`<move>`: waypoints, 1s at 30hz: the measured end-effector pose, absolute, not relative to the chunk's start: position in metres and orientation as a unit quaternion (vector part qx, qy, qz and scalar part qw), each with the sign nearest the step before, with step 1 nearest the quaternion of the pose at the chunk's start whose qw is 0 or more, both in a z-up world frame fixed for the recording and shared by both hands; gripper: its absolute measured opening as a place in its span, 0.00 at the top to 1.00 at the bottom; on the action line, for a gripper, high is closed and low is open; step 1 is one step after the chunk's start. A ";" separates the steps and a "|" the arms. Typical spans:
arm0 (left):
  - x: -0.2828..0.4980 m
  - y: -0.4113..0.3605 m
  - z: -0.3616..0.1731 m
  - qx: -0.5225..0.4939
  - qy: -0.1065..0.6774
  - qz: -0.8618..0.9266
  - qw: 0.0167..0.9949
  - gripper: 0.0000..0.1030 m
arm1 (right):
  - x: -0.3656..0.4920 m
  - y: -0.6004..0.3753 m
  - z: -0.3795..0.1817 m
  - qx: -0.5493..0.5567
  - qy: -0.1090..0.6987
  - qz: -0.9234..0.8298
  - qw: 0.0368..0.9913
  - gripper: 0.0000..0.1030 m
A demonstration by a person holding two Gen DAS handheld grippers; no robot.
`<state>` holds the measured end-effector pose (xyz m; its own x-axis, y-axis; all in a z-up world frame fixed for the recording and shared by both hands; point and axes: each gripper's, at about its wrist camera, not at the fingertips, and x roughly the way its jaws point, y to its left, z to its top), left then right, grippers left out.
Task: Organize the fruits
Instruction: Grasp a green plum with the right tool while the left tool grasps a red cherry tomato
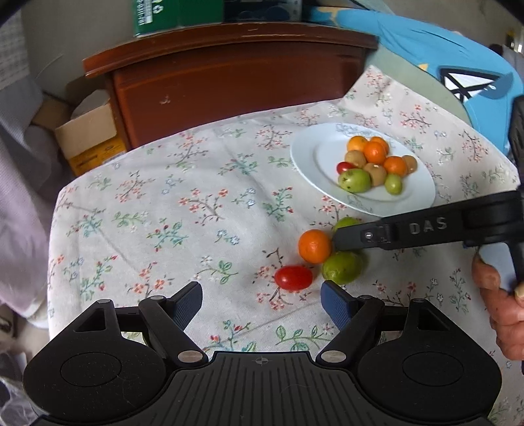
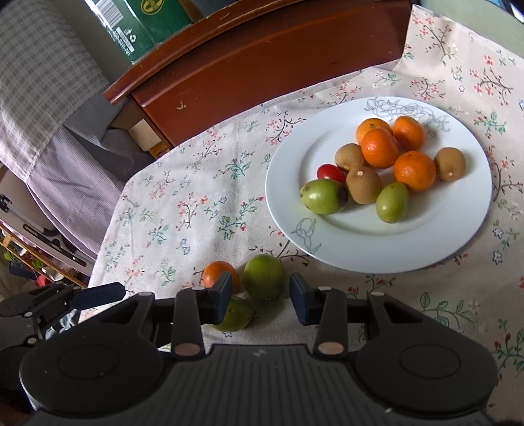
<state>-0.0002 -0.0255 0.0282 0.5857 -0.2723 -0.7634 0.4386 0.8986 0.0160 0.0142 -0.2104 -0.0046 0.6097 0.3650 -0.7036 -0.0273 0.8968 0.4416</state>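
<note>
A dark wooden cabinet [image 1: 229, 82] is standing behind the desk, with a green carton [image 2: 144, 23] sitting on top of it and an open cardboard box [image 1: 88, 134] lying beside it on the floor. The desk is wearing a floral tablecloth [image 1: 163, 213], and a white plate [image 2: 327, 236] is resting on it, carrying a pile of oranges, brown fruits, green fruits and one red tomato. Four fruits are lying loose on the cloth just beside the plate: an orange [image 1: 315, 246], a cherry tomato [image 1: 293, 278], a near green fruit [image 1: 342, 267] touching the orange, and a far green fruit [image 2: 263, 277] closer to the plate. The right claw [image 2: 258, 296] is reaching in over this cluster with its jaws standing apart and gripping nothing; the far green fruit is sitting between the fingertips, the orange is lying just outside one finger, and the near green fruit is partly hiding under that finger. The left claw [image 1: 262, 303] is hanging wide open and empty, with the tomato lying just ahead of its fingertips.
</note>
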 end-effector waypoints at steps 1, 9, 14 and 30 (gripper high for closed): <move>0.000 -0.027 0.027 0.105 0.405 -0.205 0.885 0.23 | 0.015 -0.209 -0.005 0.194 0.426 0.110 0.877 0.63; 0.006 -0.034 0.012 0.125 0.401 -0.232 0.877 0.28 | 0.015 -0.206 -0.006 0.173 0.420 0.108 0.884 0.72; 0.011 -0.037 0.009 0.137 0.397 -0.258 0.870 0.44 | 0.014 -0.212 -0.005 0.186 0.427 0.104 0.879 0.72; 0.013 -0.041 0.006 0.146 0.386 -0.295 0.862 0.66 | 0.013 -0.219 -0.005 0.204 0.432 0.096 0.873 0.72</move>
